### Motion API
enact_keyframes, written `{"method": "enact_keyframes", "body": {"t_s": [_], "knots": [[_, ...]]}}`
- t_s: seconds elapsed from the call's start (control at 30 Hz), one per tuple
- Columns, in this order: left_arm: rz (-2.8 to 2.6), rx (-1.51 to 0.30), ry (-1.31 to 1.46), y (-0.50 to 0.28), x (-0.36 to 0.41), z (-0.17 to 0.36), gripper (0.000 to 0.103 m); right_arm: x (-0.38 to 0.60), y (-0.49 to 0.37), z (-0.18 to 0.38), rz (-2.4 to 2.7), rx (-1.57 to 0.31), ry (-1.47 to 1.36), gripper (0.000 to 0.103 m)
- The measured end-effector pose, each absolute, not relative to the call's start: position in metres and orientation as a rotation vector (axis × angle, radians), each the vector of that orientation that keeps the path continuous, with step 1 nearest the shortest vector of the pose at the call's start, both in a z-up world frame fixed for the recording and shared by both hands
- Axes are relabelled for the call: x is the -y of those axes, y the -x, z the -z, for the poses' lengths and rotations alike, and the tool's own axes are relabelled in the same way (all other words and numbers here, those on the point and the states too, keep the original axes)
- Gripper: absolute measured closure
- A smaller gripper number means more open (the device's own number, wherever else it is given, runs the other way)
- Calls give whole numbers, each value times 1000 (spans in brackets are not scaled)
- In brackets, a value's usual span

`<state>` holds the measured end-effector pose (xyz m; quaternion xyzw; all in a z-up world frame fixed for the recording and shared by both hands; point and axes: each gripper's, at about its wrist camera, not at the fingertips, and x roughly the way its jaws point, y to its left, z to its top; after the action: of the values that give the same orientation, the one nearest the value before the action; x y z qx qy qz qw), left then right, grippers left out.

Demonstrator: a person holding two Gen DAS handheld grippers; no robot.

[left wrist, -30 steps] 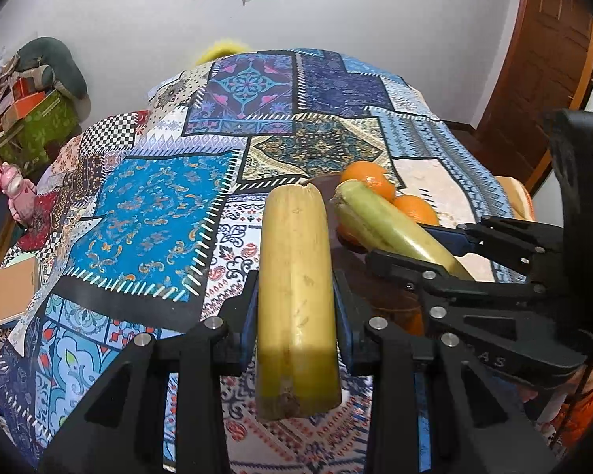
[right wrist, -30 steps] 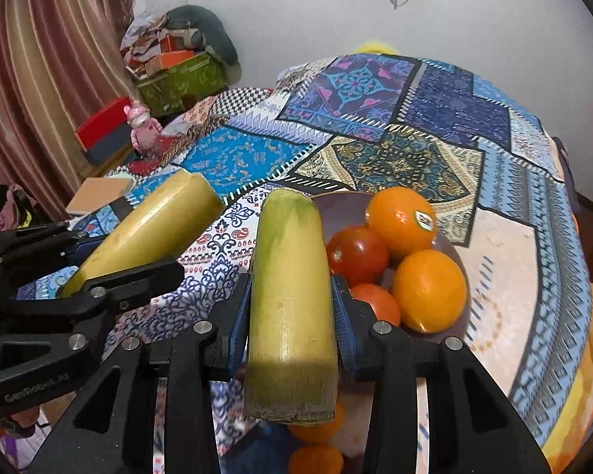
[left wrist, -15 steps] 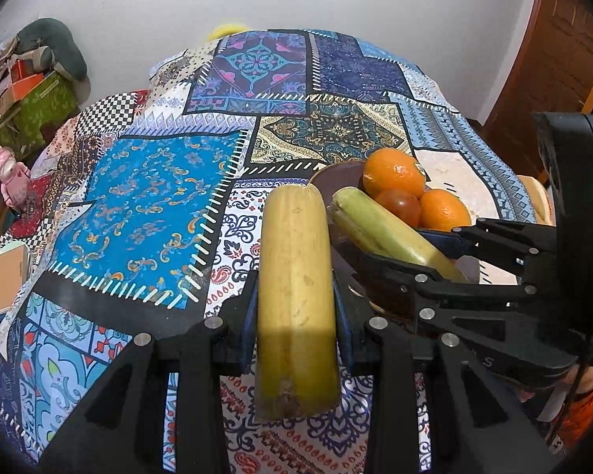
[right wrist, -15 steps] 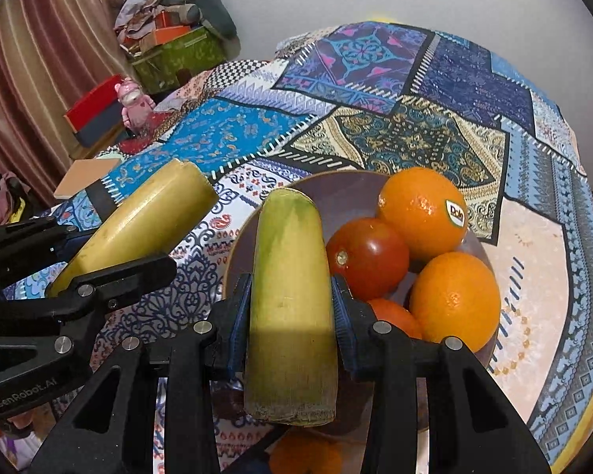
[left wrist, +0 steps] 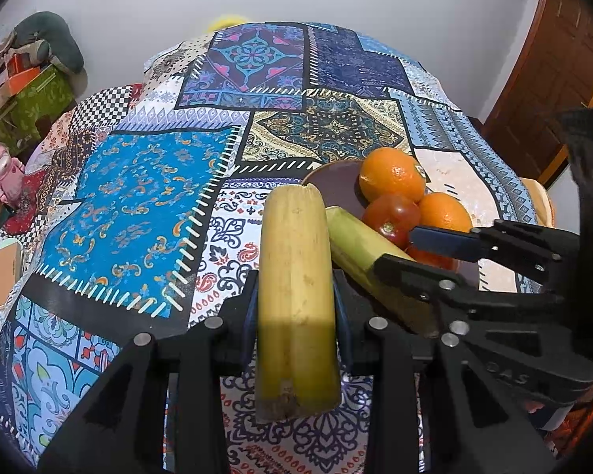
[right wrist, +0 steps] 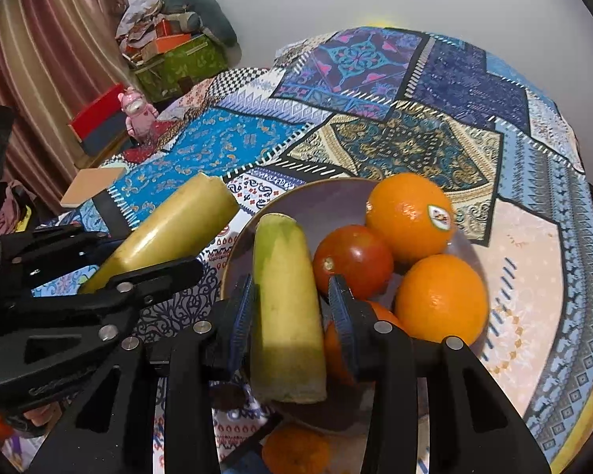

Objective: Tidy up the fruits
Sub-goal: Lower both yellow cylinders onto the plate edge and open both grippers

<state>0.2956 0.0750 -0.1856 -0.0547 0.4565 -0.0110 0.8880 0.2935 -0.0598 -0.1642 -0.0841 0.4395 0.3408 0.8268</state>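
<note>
Bananas: yellow banana (left wrist: 296,296) clamped in left gripper (left wrist: 294,316) over the quilt (left wrist: 138,197), just left of the bowl (right wrist: 316,205); greener banana (right wrist: 286,316) clamped in right gripper (right wrist: 290,316) over bowl w/ two oranges (right wrist: 409,215) & tomato (right wrist: 352,258).
</note>
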Motion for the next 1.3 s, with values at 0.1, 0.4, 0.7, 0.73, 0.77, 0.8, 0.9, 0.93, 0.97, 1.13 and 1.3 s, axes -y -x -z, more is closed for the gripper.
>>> {"method": "enact_keyframes", "body": {"t_s": [0.1,0.4,0.7,0.73,0.77,0.8,0.9,0.93,0.97,1.13,1.3], "knots": [[28,-951,115,-299,-69,184,69,69,-291,156,-719,-911,174,67],[57,-947,111,-311,-47,172,69,99,-288,139,-678,-869,144,67],[66,-966,93,-337,-19,172,69,123,-293,139,-645,-855,105,67],[66,-969,89,-340,-17,173,69,126,-294,139,-643,-854,103,67],[64,-972,86,-343,-16,174,69,128,-294,140,-640,-854,102,67],[60,-976,82,-346,-14,176,69,130,-294,140,-639,-854,100,67],[53,-997,86,-357,-13,182,69,135,-295,142,-637,-852,90,67],[54,-1003,90,-359,-14,183,69,136,-296,142,-638,-852,86,66],[57,-1014,102,-363,-15,186,69,137,-296,143,-638,-851,82,66],[38,-987,77,-366,-15,184,68,137,-296,146,-645,-854,73,67],[31,-975,49,-362,-18,181,57,133,-296,149,-654,-860,70,67]]}}
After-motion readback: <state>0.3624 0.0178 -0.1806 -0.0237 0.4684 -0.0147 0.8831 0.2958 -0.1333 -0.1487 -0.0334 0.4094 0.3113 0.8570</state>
